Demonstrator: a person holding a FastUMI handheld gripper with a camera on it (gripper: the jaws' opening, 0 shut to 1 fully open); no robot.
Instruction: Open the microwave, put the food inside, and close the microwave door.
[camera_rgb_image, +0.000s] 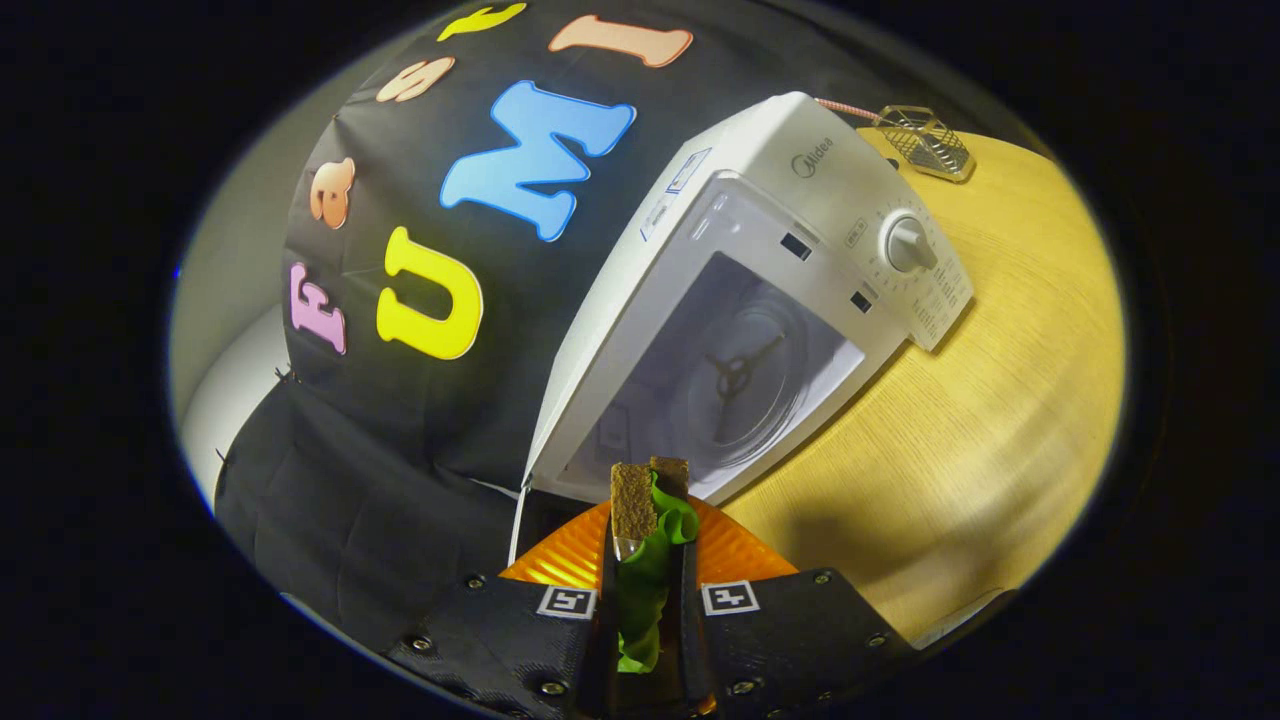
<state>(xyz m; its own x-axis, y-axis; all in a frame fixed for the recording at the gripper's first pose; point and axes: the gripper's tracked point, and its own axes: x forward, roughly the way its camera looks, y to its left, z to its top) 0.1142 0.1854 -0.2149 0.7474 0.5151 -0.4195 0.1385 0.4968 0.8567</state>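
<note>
A white microwave (800, 190) stands on the wooden table (1000, 400), tilted in my view, with its door swung open and the cavity (720, 380) and its glass turntable exposed. My gripper (652, 540) is shut on a toy sandwich (640, 500), made of two brown bread slices with a green lettuce leaf (645, 585) hanging down between the fingers. Under the sandwich lies an orange ribbed plate (745, 555). The sandwich sits just in front of the cavity's lower edge.
A small wire basket (925, 140) stands on the table behind the microwave. The control panel with a round knob (908, 245) is beside the cavity. Black cloth wall lies on the other side of the microwave.
</note>
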